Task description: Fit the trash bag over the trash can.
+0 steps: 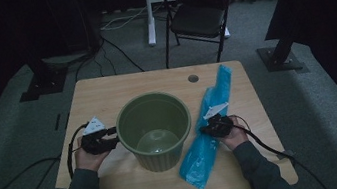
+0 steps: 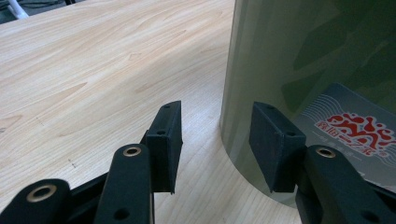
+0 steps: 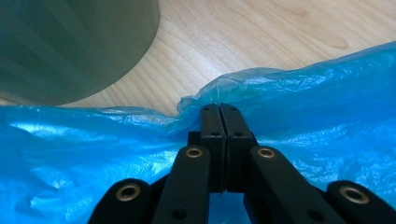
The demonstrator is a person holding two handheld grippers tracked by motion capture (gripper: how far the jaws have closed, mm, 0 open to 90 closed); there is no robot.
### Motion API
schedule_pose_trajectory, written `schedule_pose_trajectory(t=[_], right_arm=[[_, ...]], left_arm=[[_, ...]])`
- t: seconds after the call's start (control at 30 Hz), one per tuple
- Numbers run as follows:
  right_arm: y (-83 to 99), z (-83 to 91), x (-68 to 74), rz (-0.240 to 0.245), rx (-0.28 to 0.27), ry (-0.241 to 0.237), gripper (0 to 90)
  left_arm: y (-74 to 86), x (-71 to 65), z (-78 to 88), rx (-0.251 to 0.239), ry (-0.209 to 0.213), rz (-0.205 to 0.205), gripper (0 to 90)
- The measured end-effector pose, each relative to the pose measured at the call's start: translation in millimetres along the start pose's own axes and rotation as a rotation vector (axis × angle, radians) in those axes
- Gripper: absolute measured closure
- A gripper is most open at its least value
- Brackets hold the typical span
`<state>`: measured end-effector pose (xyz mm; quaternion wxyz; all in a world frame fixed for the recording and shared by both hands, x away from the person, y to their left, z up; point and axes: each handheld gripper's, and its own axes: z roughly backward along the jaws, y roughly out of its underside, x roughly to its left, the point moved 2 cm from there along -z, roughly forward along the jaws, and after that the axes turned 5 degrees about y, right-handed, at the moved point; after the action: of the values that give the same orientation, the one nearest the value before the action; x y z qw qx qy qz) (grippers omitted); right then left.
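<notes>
The right gripper has its jaws pressed together, pinching the edge of the blue plastic bag, which spreads flat on the surface beneath and to both sides of it. The left gripper stands apart, its jaws straddling the wall of the green bucket between both grippers.

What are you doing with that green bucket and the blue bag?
A person at a wooden table holds a claw in each hand. The right claw has pinched an edge of the blue plastic bag, which lies flat beside the green bucket. The left claw waits open right next to the bucket's side, one pad close against its wall, not squeezing it. The bucket stands upright and looks empty. The bag is not in the bucket yet.
</notes>
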<state>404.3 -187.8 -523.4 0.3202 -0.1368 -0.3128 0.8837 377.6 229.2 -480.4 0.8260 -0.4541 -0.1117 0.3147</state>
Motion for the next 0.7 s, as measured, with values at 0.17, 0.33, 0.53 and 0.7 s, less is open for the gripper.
schedule_pose_trajectory(t=[0.17,0.33,0.53,0.7], right_arm=[[-2.7,11.2,-4.4,-0.010,-0.027,-0.001,89.5],[-8.4,32.0,-12.3,-0.030,-0.069,0.002,89.6],[-25.6,57.2,-17.4,-0.026,-0.121,0.009,89.6],[-43.0,75.0,-20.1,-0.021,-0.172,0.009,89.5]], left_arm=[[-1.9,-0.1,1.3,-0.004,0.001,-0.002,54.2],[-4.9,-0.9,3.3,-0.011,-0.001,-0.004,54.1],[-6.9,-1.2,6.8,-0.024,-0.002,-0.003,53.8],[-7.9,0.0,10.0,-0.037,-0.001,0.002,53.7]])
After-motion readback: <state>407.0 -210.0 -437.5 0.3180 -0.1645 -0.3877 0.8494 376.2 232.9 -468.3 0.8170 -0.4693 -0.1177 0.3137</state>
